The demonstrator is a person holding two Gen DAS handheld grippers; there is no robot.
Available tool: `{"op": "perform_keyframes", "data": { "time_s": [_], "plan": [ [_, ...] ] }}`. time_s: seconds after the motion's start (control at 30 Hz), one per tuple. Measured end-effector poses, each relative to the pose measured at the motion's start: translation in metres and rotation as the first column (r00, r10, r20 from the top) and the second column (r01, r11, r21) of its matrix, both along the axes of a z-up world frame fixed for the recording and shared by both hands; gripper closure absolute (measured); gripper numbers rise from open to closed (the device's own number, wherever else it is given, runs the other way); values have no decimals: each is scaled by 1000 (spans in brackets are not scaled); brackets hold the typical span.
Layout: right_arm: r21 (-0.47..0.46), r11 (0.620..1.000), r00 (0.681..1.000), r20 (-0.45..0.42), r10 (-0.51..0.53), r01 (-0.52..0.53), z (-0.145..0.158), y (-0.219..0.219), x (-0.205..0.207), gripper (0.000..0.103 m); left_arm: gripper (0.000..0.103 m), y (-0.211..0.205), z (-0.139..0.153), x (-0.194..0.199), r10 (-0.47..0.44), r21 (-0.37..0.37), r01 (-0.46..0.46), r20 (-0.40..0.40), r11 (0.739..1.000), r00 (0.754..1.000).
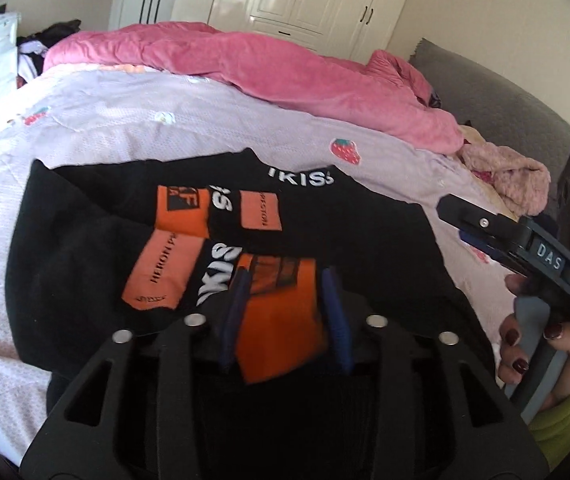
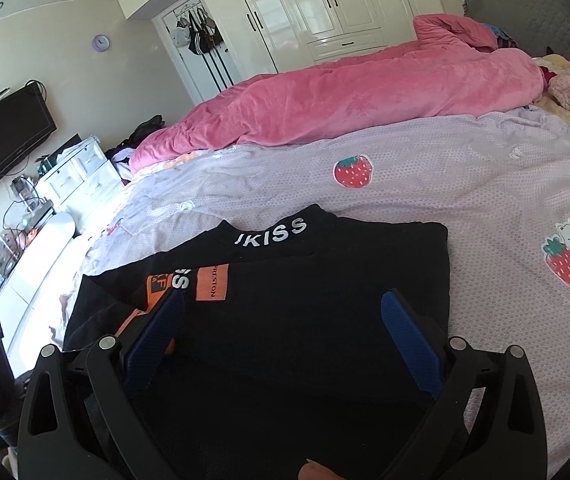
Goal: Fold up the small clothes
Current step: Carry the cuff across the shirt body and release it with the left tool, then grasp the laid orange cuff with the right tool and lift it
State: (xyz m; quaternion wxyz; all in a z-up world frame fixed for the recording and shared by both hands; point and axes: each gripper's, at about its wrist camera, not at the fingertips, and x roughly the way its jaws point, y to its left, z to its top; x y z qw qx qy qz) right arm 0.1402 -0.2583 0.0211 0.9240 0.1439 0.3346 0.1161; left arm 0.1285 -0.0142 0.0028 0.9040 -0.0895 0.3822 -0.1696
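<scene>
- While the left gripper point(image 1: 285, 276) sits low over the garment, its blue pads point(image 1: 335, 320) stand narrowly apart with an orange-patched fold between them. We cannot tell whether either pad touches the cloth.
- Risk 1: if that hand pulls away with a pad catching the cloth, the fold would likely drag back and come undone.
- Right gripper point(image 2: 285, 296): fingers wide, holding nothing, poised above the plain black side of the garment.
- Risk 2: those wide fingers could plough the cloth and push a ridge into the flat layer if they come down at this slant.
- Black top point(image 2: 325, 264), with white lettering at the collar and orange patches, lies partly folded on the lilac strawberry bedspread point(image 2: 445, 184), collar toward the pink quilt point(image 2: 345, 96), which is well apart from it.
- Risk 3: the layers on the orange side look uneven in the left wrist view, so we judge a further fold would lock in a crooked edge.
- Risk 4: the bedspread is soft, and a deep pinch could take it up along with the top.
</scene>
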Motion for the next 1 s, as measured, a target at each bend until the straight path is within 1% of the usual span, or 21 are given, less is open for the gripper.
{"op": "perform_keyframes", "data": {
  "time_s": [0.07, 0.13, 0.23, 0.27, 0.33, 0.4, 0.43, 0.53, 0.6, 0.7, 0.83, 0.93, 0.97, 1.0],
  "plan": [
    [-2, 1000, 1000, 0, 8, -8, 1, 3, -1, 5, 63, 5, 0, -2, -2, -21, 2, -9, 1000, 1000],
    [-3, 999, 999, -5, 33, -33, 0, 9, -1, 5, 50, 13, 3, -5, 17, -22, -17, -5, 1000, 1000],
    [3, 997, 997, -24, 73, -73, -4, 19, -1, 5, 39, 32, 9, -6, 66, -29, -66, 8, 997, 998],
    [7, 996, 996, -34, 88, -88, -6, 23, -2, 5, 37, 38, 12, -7, 83, -29, -82, 13, 996, 996],
    [7, 992, 990, -59, 126, -126, -12, 34, -3, 5, 27, 54, 18, -8, 132, -21, -131, 31, 991, 991],
    [6, 987, 984, -81, 159, -159, -17, 45, -6, 5, 21, 70, 23, -10, 179, -7, -179, 48, 984, 983],
    [10, 983, 978, -99, 186, -185, -22, 53, -8, 5, 18, 76, 25, -11, 196, 0, -196, 54, 981, 979],
    [12, 970, 960, -140, 242, -243, -33, 75, -14, 5, 10, 92, 31, -14, 244, 24, -246, 75, 969, 967],
    [6, 961, 949, -156, 274, -277, -38, 88, -17, 5, 10, 101, 32, -15, 270, 44, -274, 83, 961, 959],
    [1, 948, 933, -175, 313, -318, -43, 107, -20, 5, 10, 116, 34, -15, 303, 52, -307, 80, 950, 950],
    [-9, 943, 927, -187, 325, -332, -49, 122, -16, 5, 9, 133, 34, -16, 341, 34, -344, 65, 938, 938],
    [2, 941, 921, -201, 332, -339, -55, 130, -10, 5, 9, 150, 32, -17, 375, 14, -377, 53, 926, 925],
    [6, 939, 919, -203, 337, -343, -58, 132, -8, 7, 10, 154, 32, -18, 383, 9, -384, 50, 923, 922],
    [10, 939, 919, -204, 338, -344, -60, 135, -6, 17, 9, 159, 31, -18, 395, 2, -395, 44, 919, 918]
  ]
}}
